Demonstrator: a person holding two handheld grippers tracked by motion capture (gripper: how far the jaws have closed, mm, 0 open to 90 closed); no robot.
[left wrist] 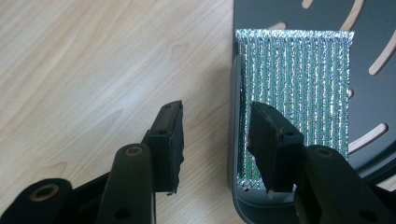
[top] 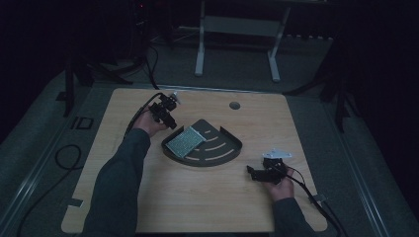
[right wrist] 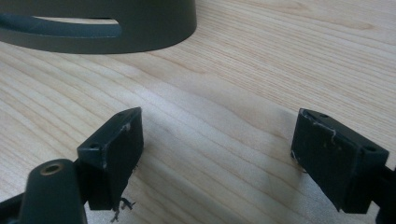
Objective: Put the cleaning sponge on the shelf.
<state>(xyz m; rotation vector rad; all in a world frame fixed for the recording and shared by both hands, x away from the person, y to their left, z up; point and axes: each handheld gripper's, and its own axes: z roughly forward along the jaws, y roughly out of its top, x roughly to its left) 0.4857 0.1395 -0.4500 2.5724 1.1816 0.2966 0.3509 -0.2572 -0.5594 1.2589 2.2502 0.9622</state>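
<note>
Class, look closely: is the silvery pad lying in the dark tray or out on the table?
In: the pad lies inside the tray, against its wall.

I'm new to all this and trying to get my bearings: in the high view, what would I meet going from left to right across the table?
Left gripper → shiny silver pad lying in the dark fan-shaped tray → right gripper.

Dim room, dark beyond the table. Light wooden tabletop (top: 197, 207) with rounded corners and a round grommet hole (top: 234, 105). Grey carpeted floor (top: 29, 148) all around. White-legged bench frame (top: 237, 29) behind. Black cables (top: 66, 158) looped at left.
</note>
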